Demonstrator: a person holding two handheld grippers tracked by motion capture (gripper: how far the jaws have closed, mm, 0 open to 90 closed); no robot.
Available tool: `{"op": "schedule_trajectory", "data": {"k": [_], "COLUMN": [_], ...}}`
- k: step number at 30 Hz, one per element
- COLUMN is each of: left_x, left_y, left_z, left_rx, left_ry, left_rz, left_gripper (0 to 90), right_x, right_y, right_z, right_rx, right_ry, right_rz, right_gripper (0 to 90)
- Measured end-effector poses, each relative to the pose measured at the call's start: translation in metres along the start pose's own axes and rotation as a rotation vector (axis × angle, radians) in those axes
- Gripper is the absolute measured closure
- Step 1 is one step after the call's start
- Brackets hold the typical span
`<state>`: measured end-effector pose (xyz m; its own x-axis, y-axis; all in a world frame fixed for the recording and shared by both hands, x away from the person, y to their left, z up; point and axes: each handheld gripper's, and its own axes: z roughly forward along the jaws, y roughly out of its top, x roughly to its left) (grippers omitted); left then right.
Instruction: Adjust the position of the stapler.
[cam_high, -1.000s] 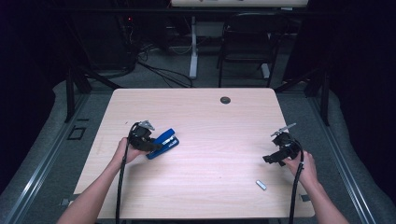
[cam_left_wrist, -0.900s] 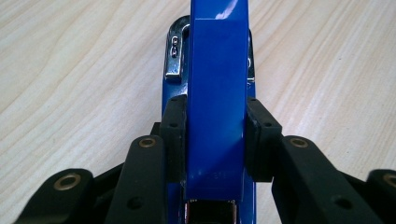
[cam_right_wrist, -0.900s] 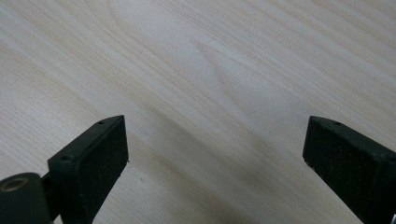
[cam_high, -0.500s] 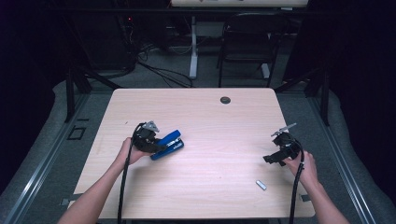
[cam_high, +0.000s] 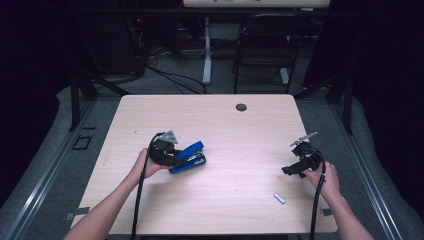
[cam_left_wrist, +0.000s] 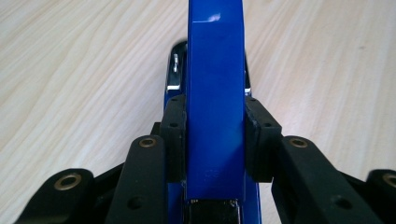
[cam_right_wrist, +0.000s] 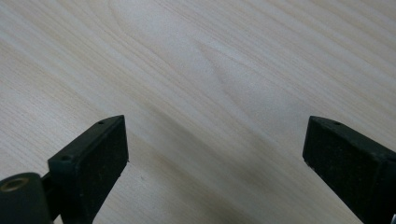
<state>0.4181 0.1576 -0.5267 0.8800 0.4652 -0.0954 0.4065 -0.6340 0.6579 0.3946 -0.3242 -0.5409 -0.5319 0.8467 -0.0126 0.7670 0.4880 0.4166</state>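
Blue plastic sits between my left gripper's (cam_left_wrist: 215, 140) pads: it is clamped on the stapler (cam_left_wrist: 215, 93), pressing both flanks of its top arm, with the chrome nose pointing away over pale wood grain. From the high view I see that stapler (cam_high: 189, 156) at the left-middle of the tabletop (cam_high: 225, 120), sticking out to the right of the left gripper (cam_high: 172, 156), which my left hand (cam_high: 145, 165) holds. My right gripper (cam_high: 295, 169) is well apart from it, near the right edge of the tabletop, in my right hand (cam_high: 325, 179). Its jaws stand wide apart in the right gripper view with bare wood between them. A small silvery piece (cam_high: 279, 198) lies on the tabletop near the right gripper.
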Motion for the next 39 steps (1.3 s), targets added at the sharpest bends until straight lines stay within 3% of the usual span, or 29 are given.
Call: {"op": "schedule_trajectory", "data": {"k": [4, 11, 12, 13, 15, 21, 29, 39], "left_x": [-0.007, -0.010, -0.012, -0.015, -0.016, -0.028, -0.029, -0.029], "left_y": [0.005, 0.005, 0.005, 0.006, 0.006, 0.010, 0.008, 0.007], "left_z": [0.001, 0.004, 0.005, 0.008, 0.010, 0.020, 0.024, 0.027], "left_rx": [-0.004, -0.016, -0.009, -0.007, -0.008, 0.004, -0.011, -0.001], "left_ry": [0.002, -0.039, -0.044, -0.050, -0.058, -0.094, -0.112, -0.131], "left_rz": [0.017, 0.023, 0.036, 0.047, 0.055, 0.110, 0.119, 0.110], "left_gripper": [66.6, 66.6, 66.6, 66.6, 66.6, 66.6, 66.6, 66.6], "right_x": [0.000, 0.001, 0.001, 0.000, 0.000, 0.001, 0.002, 0.001], "right_y": [0.000, 0.000, -0.001, 0.000, 0.001, 0.000, 0.000, 0.001], "right_z": [0.000, 0.001, 0.002, 0.001, 0.001, 0.003, 0.004, 0.004], "right_rx": [0.005, -0.004, -0.016, 0.013, 0.016, -0.004, -0.007, 0.031], "right_ry": [0.003, 0.004, 0.004, 0.008, 0.006, 0.011, 0.005, 0.007], "right_rz": [-0.003, 0.001, 0.015, -0.009, -0.013, 0.002, 0.009, -0.015], "right_gripper": [6.5, 6.5, 6.5, 6.5, 6.5, 6.5, 6.5, 6.5]}}
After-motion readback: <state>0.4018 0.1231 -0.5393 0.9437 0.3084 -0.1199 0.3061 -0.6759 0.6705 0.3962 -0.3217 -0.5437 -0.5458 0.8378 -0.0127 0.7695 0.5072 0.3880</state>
